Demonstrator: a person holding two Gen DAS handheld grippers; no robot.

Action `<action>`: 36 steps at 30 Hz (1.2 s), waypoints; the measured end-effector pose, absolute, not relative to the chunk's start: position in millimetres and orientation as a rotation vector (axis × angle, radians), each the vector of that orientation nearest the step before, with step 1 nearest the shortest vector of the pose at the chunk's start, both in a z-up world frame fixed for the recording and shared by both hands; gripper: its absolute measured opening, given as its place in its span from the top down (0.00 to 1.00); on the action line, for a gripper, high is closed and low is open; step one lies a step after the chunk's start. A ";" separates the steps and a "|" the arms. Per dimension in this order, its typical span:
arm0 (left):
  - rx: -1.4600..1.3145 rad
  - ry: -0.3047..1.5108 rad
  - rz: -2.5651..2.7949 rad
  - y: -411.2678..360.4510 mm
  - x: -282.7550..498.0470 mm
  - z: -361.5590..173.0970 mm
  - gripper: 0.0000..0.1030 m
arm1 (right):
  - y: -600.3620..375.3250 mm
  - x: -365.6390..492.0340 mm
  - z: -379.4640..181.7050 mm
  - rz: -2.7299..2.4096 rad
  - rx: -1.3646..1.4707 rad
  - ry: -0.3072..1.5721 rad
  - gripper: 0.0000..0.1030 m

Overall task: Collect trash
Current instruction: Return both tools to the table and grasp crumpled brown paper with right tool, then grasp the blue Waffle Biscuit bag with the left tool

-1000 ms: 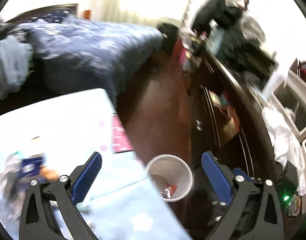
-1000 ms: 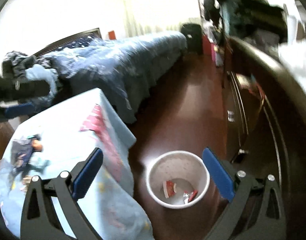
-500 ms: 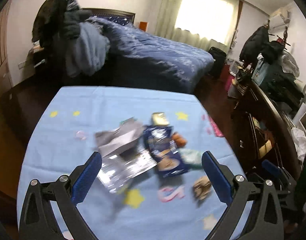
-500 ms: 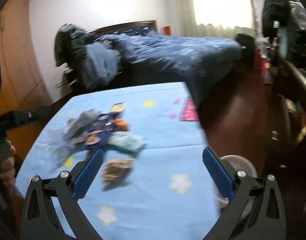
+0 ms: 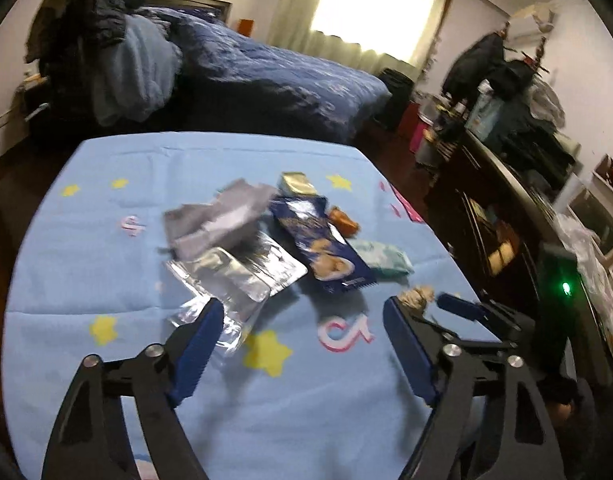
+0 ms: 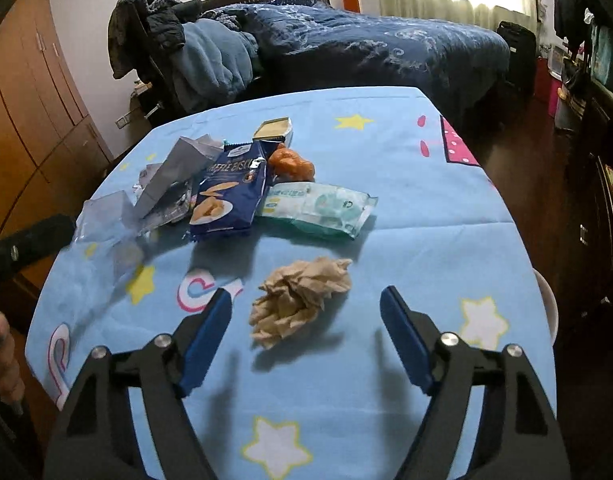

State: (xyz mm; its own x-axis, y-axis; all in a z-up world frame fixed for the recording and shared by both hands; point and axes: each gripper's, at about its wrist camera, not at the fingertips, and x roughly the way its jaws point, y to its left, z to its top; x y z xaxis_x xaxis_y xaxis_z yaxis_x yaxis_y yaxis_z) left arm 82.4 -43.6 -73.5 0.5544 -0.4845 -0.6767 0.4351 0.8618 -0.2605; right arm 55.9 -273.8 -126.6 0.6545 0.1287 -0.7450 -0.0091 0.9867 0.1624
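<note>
Trash lies on a table with a light blue star cloth (image 6: 426, 200). A crumpled brown paper ball (image 6: 300, 298) sits just ahead of my open, empty right gripper (image 6: 306, 320), between its fingers' line. Beyond lie a pale green wipes pack (image 6: 318, 208), a dark blue biscuit bag (image 6: 230, 196), an orange wrapper (image 6: 290, 166), a small gold box (image 6: 272, 130) and grey and clear wrappers (image 6: 166, 176). My left gripper (image 5: 302, 332) is open and empty above the cloth, near the clear plastic wrapper (image 5: 226, 280). The biscuit bag (image 5: 322, 244) lies ahead of it.
A white bin's rim (image 6: 548, 308) peeks past the table's right edge. A bed with a dark blue quilt (image 6: 366, 44) stands behind the table. A dark dresser (image 5: 506, 220) with clutter lines the right side. Wooden wardrobes (image 6: 22, 112) stand at left.
Both grippers have swung from over the white bin on the floor back to the table, and have come closer to the trash. Both stay open and empty.
</note>
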 end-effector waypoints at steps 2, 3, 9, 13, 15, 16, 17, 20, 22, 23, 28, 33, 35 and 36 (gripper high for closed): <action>-0.052 0.823 -0.565 -52.3 82.5 -74.5 0.28 | -275.9 59.4 -128.5 0.075 0.154 0.855 0.35; -0.051 0.829 -0.579 -56.3 82.3 -75.1 0.32 | -277.2 61.3 -130.0 0.080 0.159 0.855 0.50; -0.075 0.861 -0.613 -72.8 81.6 -72.6 0.39 | -289.6 54.8 -122.5 0.068 0.133 0.808 0.79; -0.073 0.866 -0.659 -92.6 76.6 -69.5 0.39 | -304.5 50.5 -113.7 0.047 0.144 0.770 0.79; -0.030 0.848 -0.581 -105.5 87.3 -71.2 0.37 | -309.0 49.7 -112.0 0.044 0.155 0.761 0.79; -0.028 0.844 -0.552 -108.2 93.1 -73.2 0.37 | -313.1 48.3 -111.7 0.048 0.170 0.757 0.79; -0.032 0.852 -0.519 -111.3 101.6 -77.3 0.37 | -315.4 47.2 -112.4 0.049 0.178 0.755 0.79; -0.022 0.900 -0.469 -122.0 124.2 -92.4 0.37 | -318.1 44.2 -114.7 0.050 0.185 0.758 0.79; 0.012 0.920 -0.439 -128.6 133.7 -101.7 0.37 | -319.8 43.0 -116.1 0.050 0.188 0.759 0.79; 0.017 0.924 -0.432 -130.5 136.8 -104.9 0.37 | -320.5 42.9 -116.7 0.049 0.190 0.759 0.79; 0.054 0.936 -0.414 -141.3 146.7 -116.1 0.29 | -321.6 44.8 -119.9 0.051 0.201 0.762 0.79; 0.036 0.958 -0.434 -137.6 149.6 -121.2 0.49 | -319.3 47.1 -121.5 0.053 0.200 0.763 0.79; 0.032 0.954 -0.436 -135.7 147.2 -120.3 0.53 | -319.3 47.1 -121.6 0.054 0.200 0.762 0.79; 0.029 0.952 -0.439 -134.9 146.5 -119.8 0.56 | -319.3 47.0 -121.6 0.054 0.200 0.762 0.79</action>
State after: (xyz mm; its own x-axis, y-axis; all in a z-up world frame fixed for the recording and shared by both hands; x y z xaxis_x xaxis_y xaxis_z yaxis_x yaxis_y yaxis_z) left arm 146.5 -134.9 -119.8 0.4990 -0.3500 -0.7928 0.3756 0.9118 -0.1662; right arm 47.0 -319.3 -121.6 0.7228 0.1205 -0.6804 0.0243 0.9796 0.1994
